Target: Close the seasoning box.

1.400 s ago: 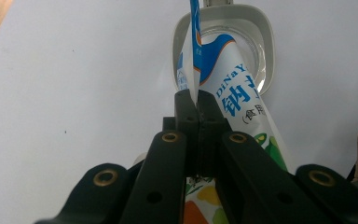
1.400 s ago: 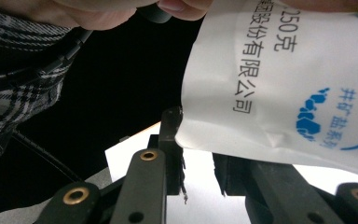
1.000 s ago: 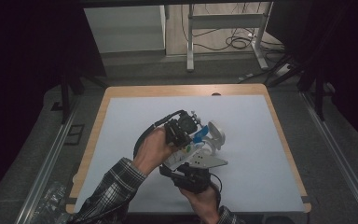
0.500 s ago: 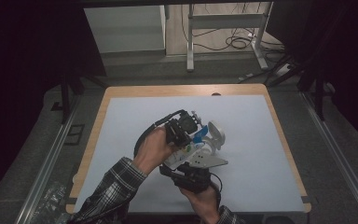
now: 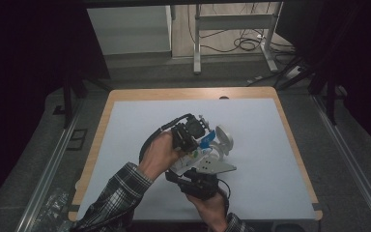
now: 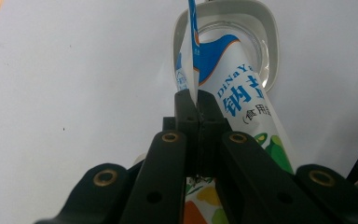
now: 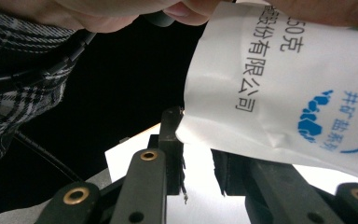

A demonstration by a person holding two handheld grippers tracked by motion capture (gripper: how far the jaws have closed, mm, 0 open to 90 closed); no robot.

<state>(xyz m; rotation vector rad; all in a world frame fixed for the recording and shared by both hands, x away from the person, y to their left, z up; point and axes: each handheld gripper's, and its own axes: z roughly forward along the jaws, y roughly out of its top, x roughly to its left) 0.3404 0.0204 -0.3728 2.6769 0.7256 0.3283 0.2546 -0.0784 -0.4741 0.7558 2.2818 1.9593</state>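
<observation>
Salt bag (image 6: 242,88): my left gripper (image 6: 196,100) clenched on top edge, right gripper (image 7: 193,135) grasping bottom corner; mouth over white bowl (image 6: 272,37); pour seemingly pending.

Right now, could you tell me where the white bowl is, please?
In the high view, the white bowl sits on the table just right of centre, under the tilted salt bag held by both grippers.

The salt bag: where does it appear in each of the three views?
High view: salt bag at table centre, between both grippers.
Left gripper view: centre, its top edge pinched by the shut left gripper, above a white bowl.
Right gripper view: upper right.
Shared landmark: the bag's blue print.
</observation>
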